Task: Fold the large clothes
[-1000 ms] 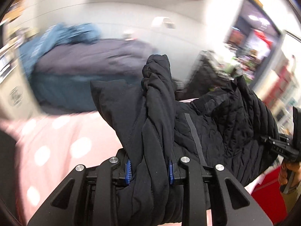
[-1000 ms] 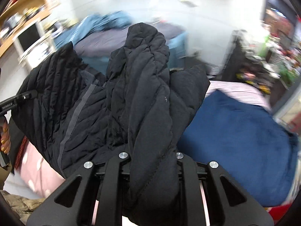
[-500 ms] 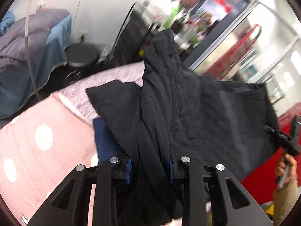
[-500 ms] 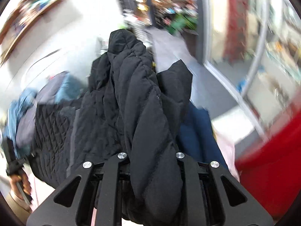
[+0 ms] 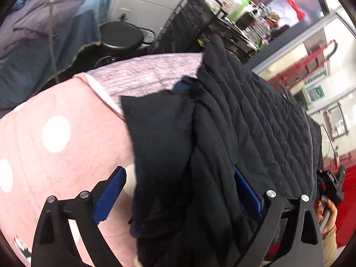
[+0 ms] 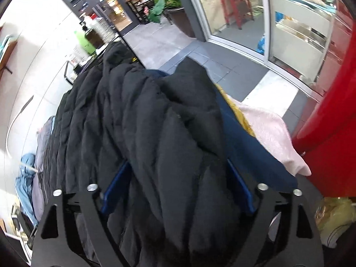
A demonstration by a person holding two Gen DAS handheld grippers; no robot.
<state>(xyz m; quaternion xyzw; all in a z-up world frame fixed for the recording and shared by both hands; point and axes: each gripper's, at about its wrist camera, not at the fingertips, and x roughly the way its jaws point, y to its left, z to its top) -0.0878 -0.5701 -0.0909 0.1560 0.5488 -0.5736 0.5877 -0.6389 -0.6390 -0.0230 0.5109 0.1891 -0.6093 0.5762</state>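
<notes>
On the pink dotted blanket (image 5: 55, 155), the black quilted jacket (image 5: 244, 122) is being let go: left gripper (image 5: 180, 191) and right gripper (image 6: 175, 187) are opening, the pads clear of it. Next comes regrasping for another fold.

The left gripper (image 5: 180, 191) has its jaws opening around a bunched black quilted jacket (image 5: 233, 133), which sprawls rightward over the pink polka-dot blanket (image 5: 66, 133), a black stool (image 5: 121, 35) standing far left.
</notes>
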